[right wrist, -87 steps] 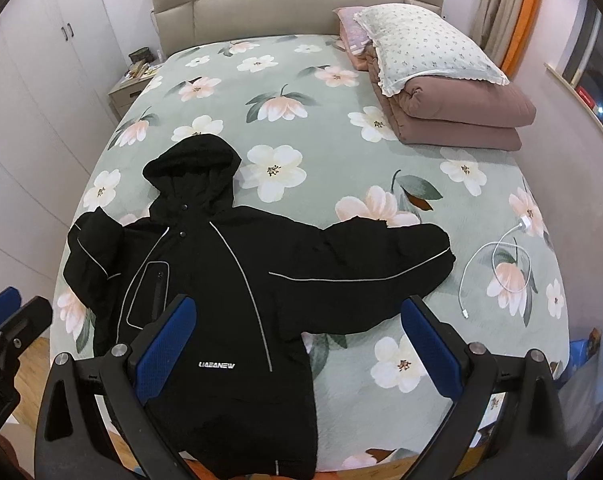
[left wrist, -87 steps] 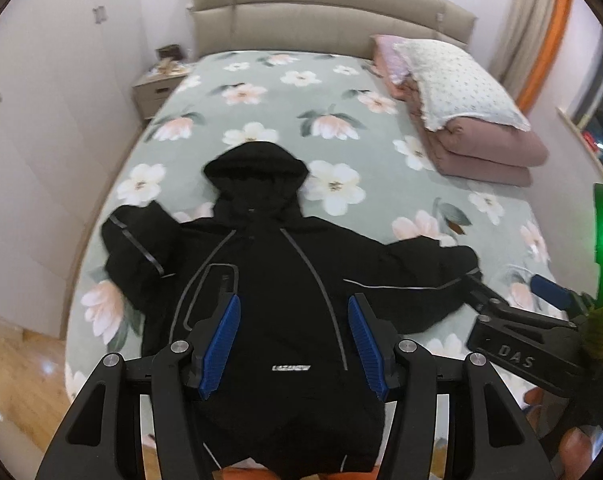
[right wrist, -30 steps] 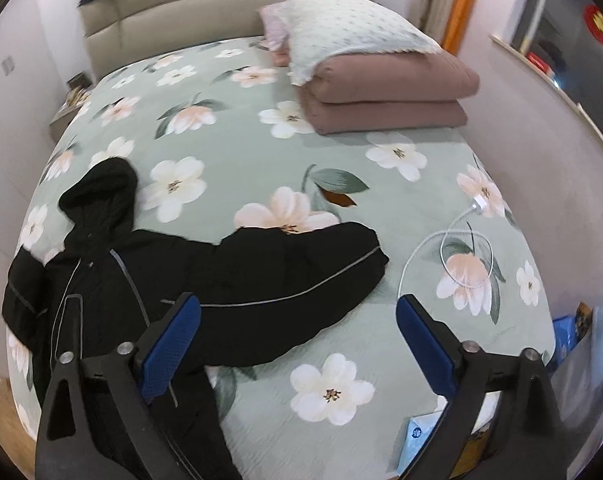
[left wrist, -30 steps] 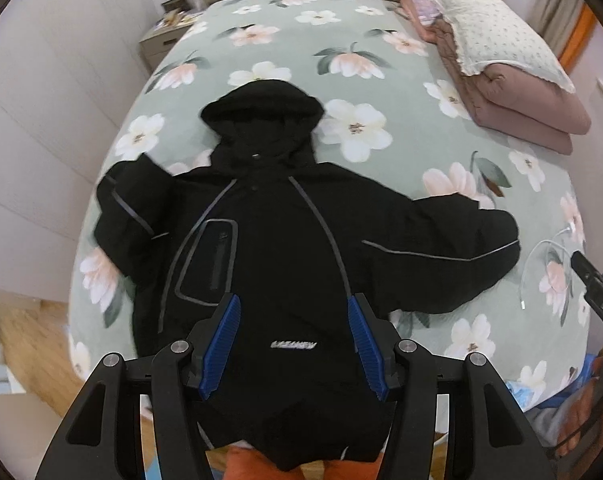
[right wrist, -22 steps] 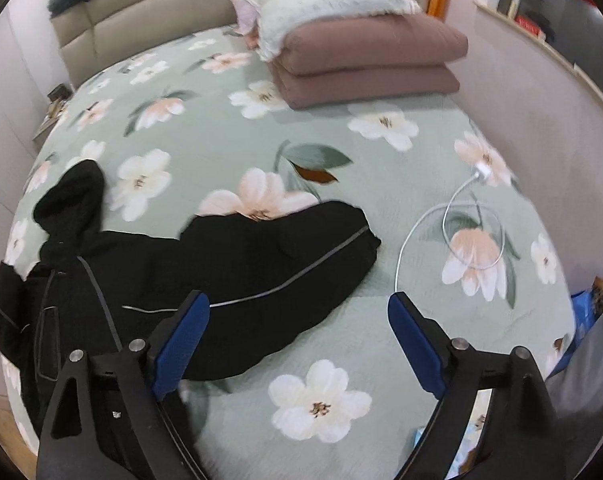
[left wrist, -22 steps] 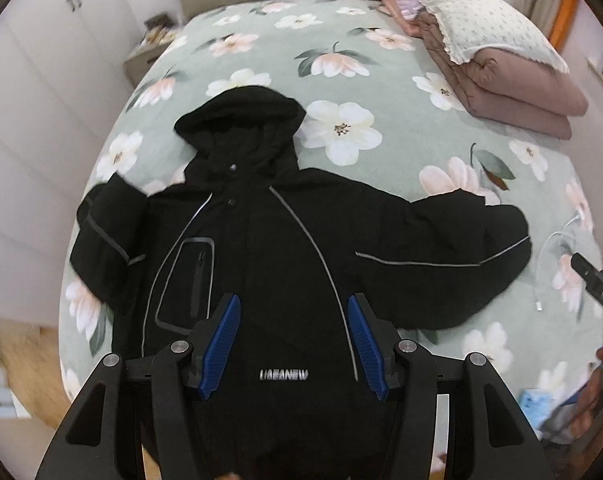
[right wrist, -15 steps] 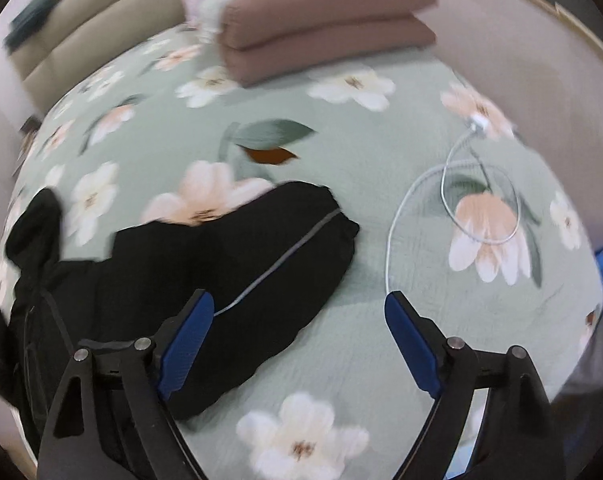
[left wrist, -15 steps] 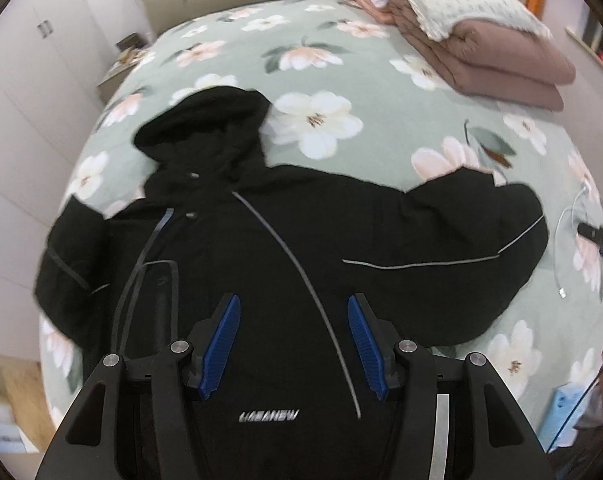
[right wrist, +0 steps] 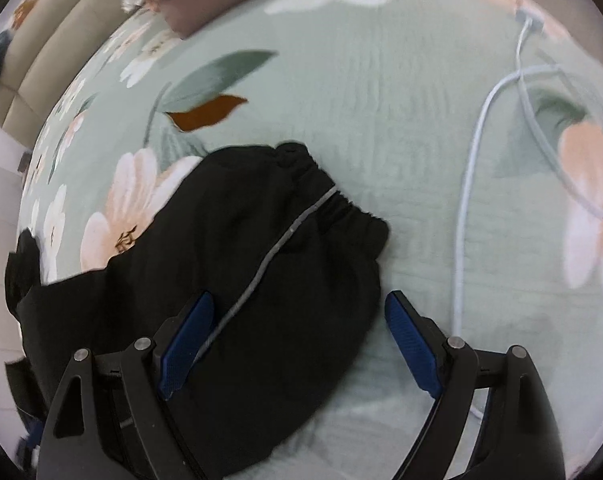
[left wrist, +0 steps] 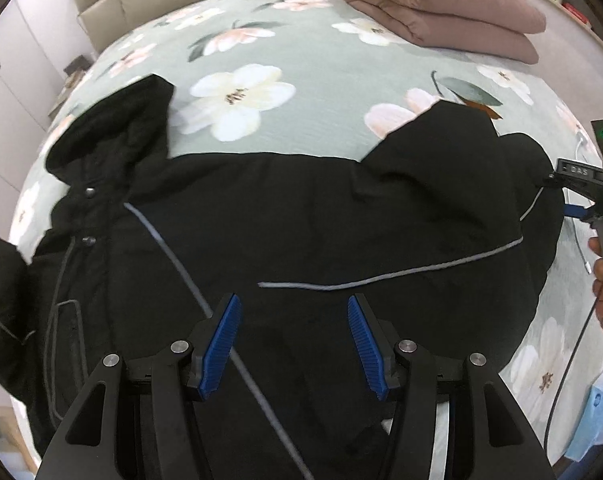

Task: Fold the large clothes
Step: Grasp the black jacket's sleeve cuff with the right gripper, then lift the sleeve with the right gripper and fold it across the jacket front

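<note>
Black jacket [left wrist: 285,240] sprawls on the bed [left wrist: 321,52]; my left claw [left wrist: 293,340] is spread above it, my right claw [right wrist: 297,344] spread around the sleeve cuff [right wrist: 329,200] at 12 o'clock.

Black hooded jacket [left wrist: 301,232] spread flat, front up, sleeve outstretched

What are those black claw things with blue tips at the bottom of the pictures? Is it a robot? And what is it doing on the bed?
It isn't a robot. A person holds two pinching tools, one in each hand. Each tool has a tiny camera looking along its two blue-tipped fingers, which is why the pictures look round and bent.

One picture comes from the left gripper, over the middle of a black jacket spread on a flowery bed. The other comes from the right gripper, down by the jacket's sleeve. A white cable lies beside that sleeve.

Both grippers are open and hold nothing yet. The job is folding the jacket.
</note>
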Tool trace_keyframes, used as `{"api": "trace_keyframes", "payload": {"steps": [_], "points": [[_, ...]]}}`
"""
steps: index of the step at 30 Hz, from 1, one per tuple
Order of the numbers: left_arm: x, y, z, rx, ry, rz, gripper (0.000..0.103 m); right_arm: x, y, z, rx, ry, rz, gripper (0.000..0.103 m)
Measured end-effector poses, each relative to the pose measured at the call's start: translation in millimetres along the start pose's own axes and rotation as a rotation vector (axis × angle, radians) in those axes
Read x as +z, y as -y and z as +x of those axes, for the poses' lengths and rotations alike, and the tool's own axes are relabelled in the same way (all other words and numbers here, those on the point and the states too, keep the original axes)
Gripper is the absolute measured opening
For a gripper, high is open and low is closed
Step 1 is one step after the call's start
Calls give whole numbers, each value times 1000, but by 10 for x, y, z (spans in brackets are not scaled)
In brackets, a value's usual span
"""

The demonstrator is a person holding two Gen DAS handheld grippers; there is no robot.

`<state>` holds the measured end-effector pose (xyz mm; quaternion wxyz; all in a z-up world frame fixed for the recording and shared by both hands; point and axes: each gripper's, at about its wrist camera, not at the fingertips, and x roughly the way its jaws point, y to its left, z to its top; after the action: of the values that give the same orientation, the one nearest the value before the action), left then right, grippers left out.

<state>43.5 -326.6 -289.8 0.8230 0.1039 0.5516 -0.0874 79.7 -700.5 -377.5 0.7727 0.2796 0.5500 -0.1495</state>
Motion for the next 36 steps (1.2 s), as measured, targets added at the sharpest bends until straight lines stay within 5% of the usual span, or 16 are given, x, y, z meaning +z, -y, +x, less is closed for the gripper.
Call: {"api": "trace_keyframes", "payload": {"steps": [1, 4, 8, 11, 13, 15, 19, 24, 28, 32, 36], "points": [[40, 44, 58, -18, -9, -12, 58, 6, -10, 2, 3, 26, 12, 88], [121, 130, 149, -58, -12, -27, 58, 6, -60, -36, 10, 56, 15, 49], [255, 339, 290, -122, -26, 18, 58, -74, -47, -377, 71, 108, -2, 20], [331, 539, 375, -172, -22, 63, 58, -265, 34, -1060, -10, 259, -63, 20], [351, 683, 545, -213, -62, 91, 58, -372, 97, -1229, -57, 275, -90, 20], [332, 815, 895, -189, -150, 84, 58, -442, 181, -1151, -35, 219, -87, 20], [393, 970, 914, -111, -108, 118, 63, -469, 259, -818, -78, 165, -97, 20], [346, 874, 842, -153, -89, 102, 63, -411, 567, -600, -25, 108, -26, 29], [280, 811, 764, -160, -75, 108, 63, -337, 751, -491, 83, 67, 54, 46], [250, 757, 729, -172, -68, 99, 63, -258, 903, -362, 138, 45, 148, 48], [232, 643, 627, -151, -55, 105, 63, -319, 783, -575, 112, 116, 141, 25]]}}
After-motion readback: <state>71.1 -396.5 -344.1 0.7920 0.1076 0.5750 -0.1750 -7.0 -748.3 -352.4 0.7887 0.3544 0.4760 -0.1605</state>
